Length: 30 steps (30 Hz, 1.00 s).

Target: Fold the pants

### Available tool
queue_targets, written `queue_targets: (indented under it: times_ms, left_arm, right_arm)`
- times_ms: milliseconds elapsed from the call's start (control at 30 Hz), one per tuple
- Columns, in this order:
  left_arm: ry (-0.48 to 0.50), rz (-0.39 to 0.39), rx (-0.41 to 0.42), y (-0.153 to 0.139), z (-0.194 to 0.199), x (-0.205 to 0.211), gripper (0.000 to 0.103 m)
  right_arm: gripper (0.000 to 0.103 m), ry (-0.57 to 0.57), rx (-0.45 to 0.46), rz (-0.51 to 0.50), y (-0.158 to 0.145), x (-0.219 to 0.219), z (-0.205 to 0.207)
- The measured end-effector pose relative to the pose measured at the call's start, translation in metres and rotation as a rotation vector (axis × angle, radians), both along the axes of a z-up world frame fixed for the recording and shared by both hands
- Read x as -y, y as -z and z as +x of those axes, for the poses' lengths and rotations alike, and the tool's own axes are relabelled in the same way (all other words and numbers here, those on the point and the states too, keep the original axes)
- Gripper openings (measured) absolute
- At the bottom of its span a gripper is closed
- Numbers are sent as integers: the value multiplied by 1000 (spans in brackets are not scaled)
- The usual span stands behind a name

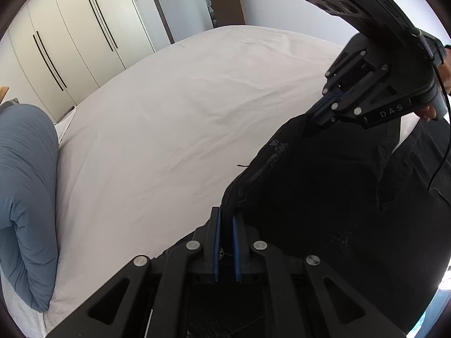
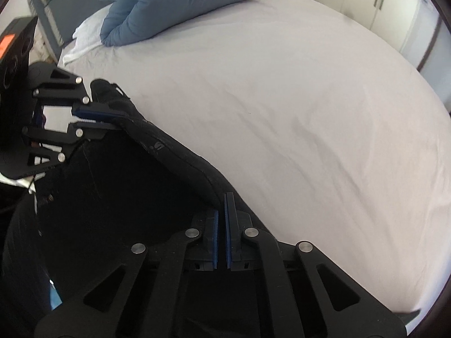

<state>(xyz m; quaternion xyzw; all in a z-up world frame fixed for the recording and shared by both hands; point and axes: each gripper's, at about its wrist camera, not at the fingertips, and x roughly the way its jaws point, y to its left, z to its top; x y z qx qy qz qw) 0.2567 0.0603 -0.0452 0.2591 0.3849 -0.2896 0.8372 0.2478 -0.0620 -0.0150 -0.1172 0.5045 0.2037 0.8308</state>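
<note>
Left wrist view gives most of its frame to a bed (image 1: 174, 107) under a pale, lightly creased sheet, running from lower left to the upper middle. Cream wardrobe doors (image 1: 64, 36) with long dark handles fill the upper left, and a rolled blue-grey duvet (image 1: 25, 191) lies along the left edge. In the right wrist view the same duvet sits at the upper left, with a grey headboard cushion (image 2: 50, 11) beside it.

Black pants (image 1: 338, 197) cover the lower right of the left wrist frame and the lower left of the right wrist frame. They are dark, heavy-looking cloth with a stitched band along the top edge that carries faint pale lettering. That band is stretched between the two tools, so its long axis runs diagonally: from bottom centre up to the upper right in the left wrist view, and from bottom centre up to the left edge in the right wrist view. Below the band the cloth sags in a dark mass; how far it reaches I cannot tell.

Both tongs are clamped on that band. The left tongs (image 1: 225, 219) have their blue pads nearly together with the edge pinched between. The right tongs (image 2: 222, 205) are likewise closed on the fabric at the band's other end.
</note>
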Motion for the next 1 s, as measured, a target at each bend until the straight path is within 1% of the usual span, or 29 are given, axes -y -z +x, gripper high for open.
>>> queue_targets:
  times_ms: [100, 167, 233, 267, 333, 367, 467, 500, 567, 600, 667, 733, 800, 900, 967, 1000]
  left_arm:
    - [-15, -2, -9, 2, -14, -9, 7]
    - [-24, -4, -18, 3, -27, -17, 7]
    - [-33, -9, -36, 8, -40, -28, 7]
    - [-32, -7, -41, 10, -48, -31, 7]
    - [-17, 1, -53, 17, -66, -35, 7]
    - [-6, 16, -47, 22, -78, -34, 7]
    - [34, 85, -6, 35, -113, -28, 7]
    - [40, 80, -12, 38, -123, -29, 7]
    - [51, 51, -24, 42, -143, -33, 7]
    - [56, 50, -25, 44, -150, -32, 7]
    - [72, 75, -4, 49, -169, -31, 7]
    - [97, 122, 22, 57, -187, -27, 7]
    - [100, 136, 18, 64, -200, -27, 7]
    - [90, 120, 2, 66, -205, -30, 7]
    - [92, 130, 6, 68, -207, -30, 7]
    - [97, 141, 16, 71, -217, -32, 7]
  right_arm:
    - [2, 59, -35, 105, 2, -11, -23]
    - [2, 74, -59, 149, 9, -24, -41]
    - [2, 72, -77, 167, 17, -30, -64]
    - [2, 65, -83, 161, 20, -41, -72]
    - [2, 60, -108, 162, 28, -48, -95]
    - [2, 57, -110, 154, 30, -46, -108]
    - [2, 47, -95, 108, 35, -65, -152]
    - [2, 42, -84, 91, 37, -76, -166]
    - [2, 48, -69, 68, 39, -83, -196]
    - [2, 55, -62, 58, 40, -89, -210]
    - [2, 44, -30, -7, 43, -102, -239]
    - [2, 24, 4, -90, 47, -118, -265]
    - [2, 24, 13, -120, 53, -131, -284]
    - [2, 27, 4, -130, 63, -139, -304]
    - [2, 11, 1, -158, 69, -148, -315]
    - [2, -1, 6, -176, 70, -154, -319]
